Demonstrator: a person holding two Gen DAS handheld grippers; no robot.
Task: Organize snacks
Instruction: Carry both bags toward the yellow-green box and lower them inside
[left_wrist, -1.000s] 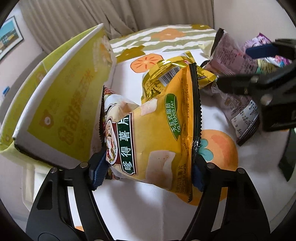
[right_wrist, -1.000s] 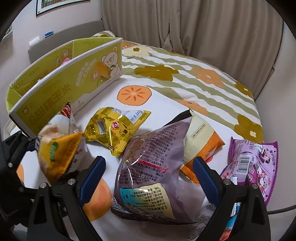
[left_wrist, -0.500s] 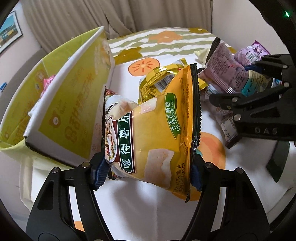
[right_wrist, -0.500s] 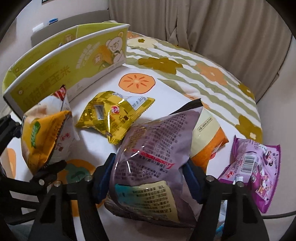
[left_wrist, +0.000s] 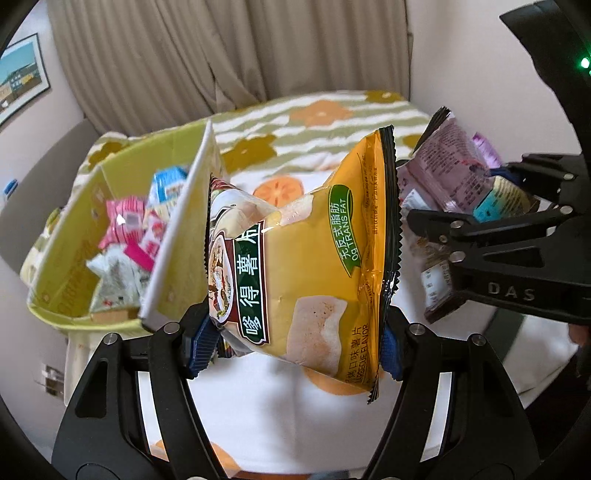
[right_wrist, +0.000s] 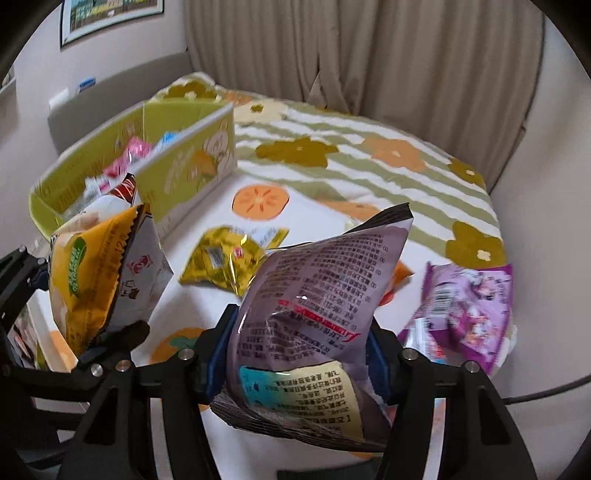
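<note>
Bed (right_wrist: 332, 206): covered by a white spread with orange fruit prints and green stripes; everything sits on it.
Curtain (left_wrist: 207, 55): beige, hangs behind the bed.
Box (left_wrist: 62, 273): yellow-green carton, open at the top, at the left side of the bed; small pink, blue and white packets lie inside it.
Left gripper (left_wrist: 295, 341): its fingers (left_wrist: 201, 341) are closed on the yellow bag, blue pads pressing both lower edges.
Right gripper (right_wrist: 295, 354): its fingers (right_wrist: 218, 354) are closing, with the purple bag between them and the pads against its sides.
Yellow bag (left_wrist: 306, 258): crisps, held off the bed just beside the box's near wall, its sealed edges upright.
Purple bag (right_wrist: 317, 306): puffy, printed back facing the camera, lifted clear of the bed, to the right of the yellow bag; in the left wrist view it shows past the yellow bag's right edge (left_wrist: 454, 173).
Violet packet (right_wrist: 469, 299): lies on the bed at the right edge, barcode up.
Gold packet (right_wrist: 229, 258): lies flat on the bed between the two held bags, further back.
Orange packet (right_wrist: 400, 275): mostly hidden behind the purple bag, only a corner shows.
</note>
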